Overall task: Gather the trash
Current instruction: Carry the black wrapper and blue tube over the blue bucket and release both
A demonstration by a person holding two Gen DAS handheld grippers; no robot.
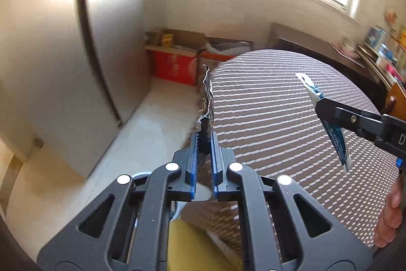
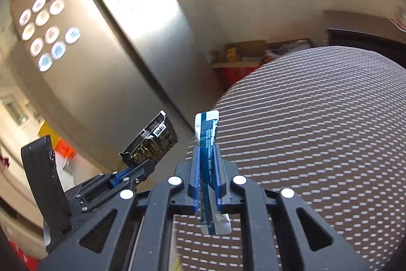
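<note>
- left gripper [image 1: 204, 144]: fingers clenched on a dark wrapper [image 1: 207, 103], nipped by its lower edge between the blue pads [image 1: 194, 159]. Most of the wrapper sticks out past the fingertips, standing edge-on to its own camera.
- right gripper [image 2: 206, 156]: fingers clamped on a blue-and-white wrapper [image 2: 208, 133]. It's held mid-length, so one end pokes ahead of the fingertips and the other hangs back behind the pads.
- Both pieces of trash are up in the air, clear of the bench [image 1: 279, 118] with its dotted brown cover. No bench contact visible on either.
- Cross-check: the right camera shows the left gripper [image 2: 138, 166] off to the left of its own fingers, dark wrapper [image 2: 152, 141] fanned out above it. The left camera shows the right gripper [image 1: 327, 108] off to the right, carrying its wrapper [image 1: 332, 128].
- Read: pick looks done, one item per hand. Edge grips suit thin foil; there's nothing else to grab.
- Next, probably: carry both to a bin. No bin identifiable in either view.
- Risk: the thin nip on the dark wrapper could slip if swung.
</note>
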